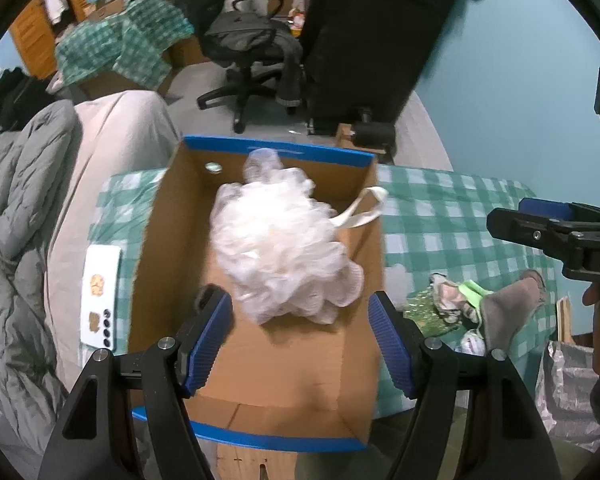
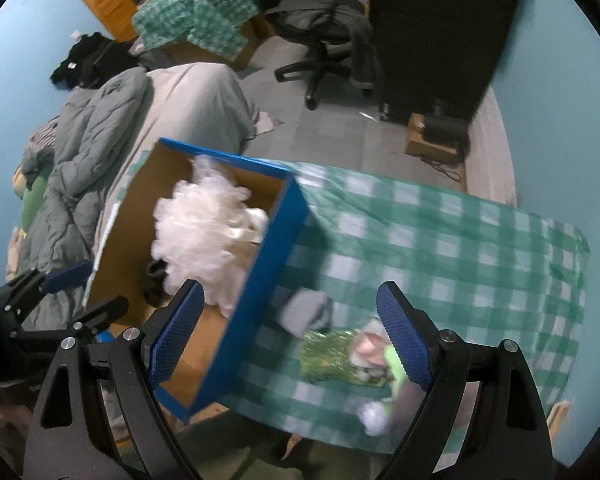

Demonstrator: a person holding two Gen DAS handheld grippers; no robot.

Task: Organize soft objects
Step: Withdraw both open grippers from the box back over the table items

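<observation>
In the middle of the left wrist view, a white mesh bath pouf (image 1: 280, 248) lies inside the blue-rimmed cardboard box (image 1: 172, 216), with the left gripper (image 1: 300, 344) spread wide and empty below it; lower right, the right gripper (image 2: 292, 344) gapes wide above loose soft items (image 2: 340, 354) on the green checked cloth (image 2: 440, 240)

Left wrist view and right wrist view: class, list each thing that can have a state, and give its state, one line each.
Blue-rimmed cardboard box: open, upright.
White mesh bath puff: inside the box, loose.
Left tool: open, empty, above the box.
Right tool: open, empty.
Pile of small soft items: outside the box, on the green checked cloth.
</observation>
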